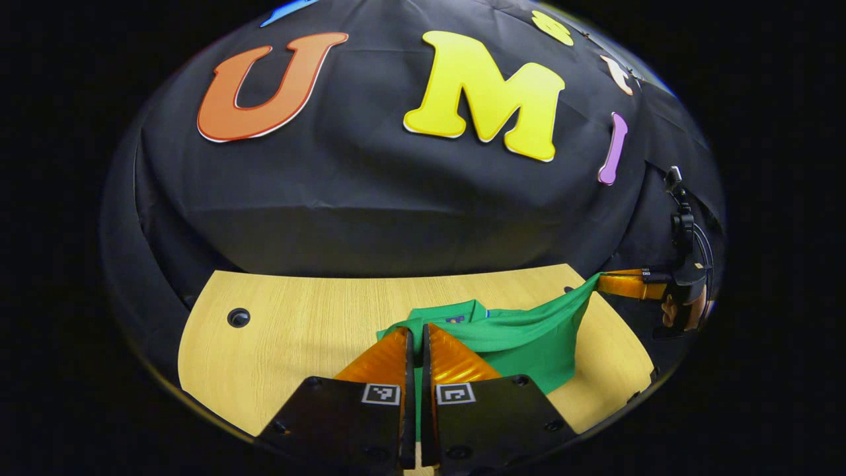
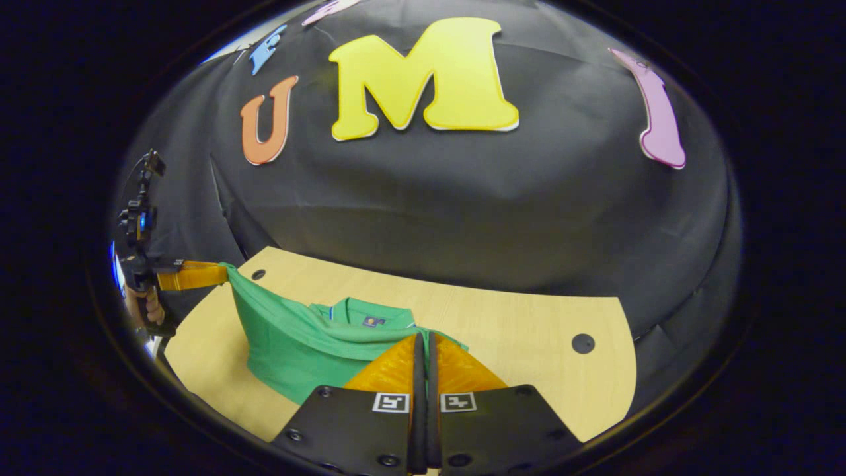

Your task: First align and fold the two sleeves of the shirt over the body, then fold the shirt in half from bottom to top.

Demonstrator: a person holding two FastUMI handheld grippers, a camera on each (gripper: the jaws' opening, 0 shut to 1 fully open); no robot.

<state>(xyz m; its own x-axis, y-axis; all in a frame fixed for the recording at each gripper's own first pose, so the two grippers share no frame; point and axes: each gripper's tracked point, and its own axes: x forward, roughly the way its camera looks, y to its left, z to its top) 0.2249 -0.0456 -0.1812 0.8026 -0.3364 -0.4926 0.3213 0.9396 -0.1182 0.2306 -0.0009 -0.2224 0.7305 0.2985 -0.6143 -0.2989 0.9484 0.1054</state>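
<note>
Left gripper view showed left gripper (image 1: 416,334) clamped on green cotton shirt (image 1: 522,330) over wooden table (image 1: 297,317), right gripper (image 2: 423,340) likewise pinched fabric, collar label (image 2: 373,322) visible.

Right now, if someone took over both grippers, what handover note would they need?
Left gripper: shut on the green shirt's edge, raised above the table.
Right gripper: shut on the shirt's other end, also lifted.
The fabric hangs stretched between the two; the collar end rests on the wooden table.
Done: judging by the narrow body, the sleeves look already folded in, though I cannot confirm it.
Left: carry the lifted edge over toward the collar, lay it flat, release both.
</note>
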